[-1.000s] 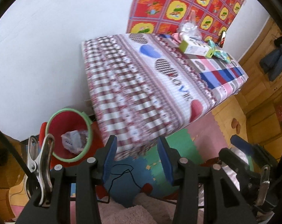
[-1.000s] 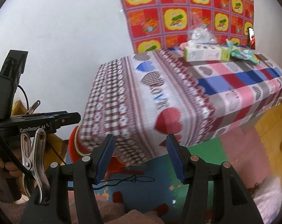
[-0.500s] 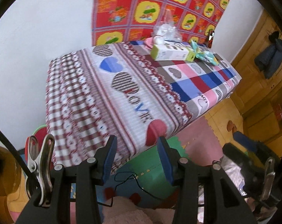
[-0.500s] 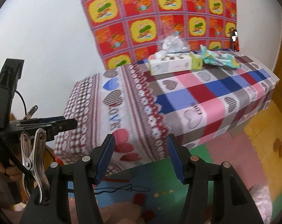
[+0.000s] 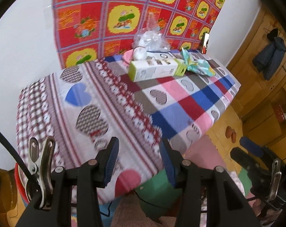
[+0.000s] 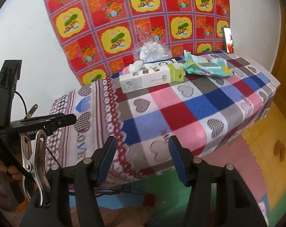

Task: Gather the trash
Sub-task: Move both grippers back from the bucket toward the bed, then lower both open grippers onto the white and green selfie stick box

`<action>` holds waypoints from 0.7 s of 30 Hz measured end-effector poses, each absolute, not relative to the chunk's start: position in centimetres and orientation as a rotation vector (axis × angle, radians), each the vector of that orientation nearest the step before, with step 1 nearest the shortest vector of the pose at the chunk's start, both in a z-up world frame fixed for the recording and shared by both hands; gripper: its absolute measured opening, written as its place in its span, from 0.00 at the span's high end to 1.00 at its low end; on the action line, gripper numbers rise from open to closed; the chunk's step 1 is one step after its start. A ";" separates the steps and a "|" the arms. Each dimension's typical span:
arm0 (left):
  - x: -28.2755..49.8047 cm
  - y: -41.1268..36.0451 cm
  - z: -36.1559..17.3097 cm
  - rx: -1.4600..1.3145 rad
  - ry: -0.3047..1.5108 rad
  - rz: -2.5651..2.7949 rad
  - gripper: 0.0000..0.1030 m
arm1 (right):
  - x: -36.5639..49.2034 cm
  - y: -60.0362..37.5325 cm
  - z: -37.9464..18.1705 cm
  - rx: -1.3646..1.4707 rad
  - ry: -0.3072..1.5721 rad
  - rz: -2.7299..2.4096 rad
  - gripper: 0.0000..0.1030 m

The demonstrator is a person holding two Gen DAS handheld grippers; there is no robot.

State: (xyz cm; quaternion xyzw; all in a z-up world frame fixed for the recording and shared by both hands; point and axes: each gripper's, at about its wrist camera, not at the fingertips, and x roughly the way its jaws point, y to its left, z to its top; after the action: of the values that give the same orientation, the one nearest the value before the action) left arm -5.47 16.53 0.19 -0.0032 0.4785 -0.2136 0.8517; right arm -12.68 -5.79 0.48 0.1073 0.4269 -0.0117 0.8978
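While both claws hang apart and empty low in frame, the carton (image 6: 152, 78) lies at upper centre on the table (image 6: 190, 113), long axis across, well beyond the right claw (image 6: 141, 159) and left claw (image 5: 138, 162); neither looks clearly nearer.

We see our left gripper (image 5: 139, 159) and right gripper (image 6: 142, 158) built alike: black plastic arms with silver screws, blue ribbed pads (image 6: 107, 158), a steel spring clip (image 5: 41, 170) and black cable (image 5: 8, 151) beside each. White lettering marks one body.
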 end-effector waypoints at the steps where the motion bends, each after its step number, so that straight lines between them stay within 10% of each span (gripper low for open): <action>1: -4.8 16.0 0.1 -0.005 1.005 -0.451 0.54 | -12.3 -6.1 0.4 0.223 0.886 -0.025 0.43; 21: 6.8 9.1 -3.0 -0.034 1.039 -0.378 0.54 | 0.1 -15.6 -4.6 0.194 0.987 0.052 0.43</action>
State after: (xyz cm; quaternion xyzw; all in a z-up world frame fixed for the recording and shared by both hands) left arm 6.78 9.11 -3.01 -0.0159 0.4933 -0.1796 0.8510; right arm 0.08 -15.61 -4.61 0.0930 0.4730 0.0250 0.8758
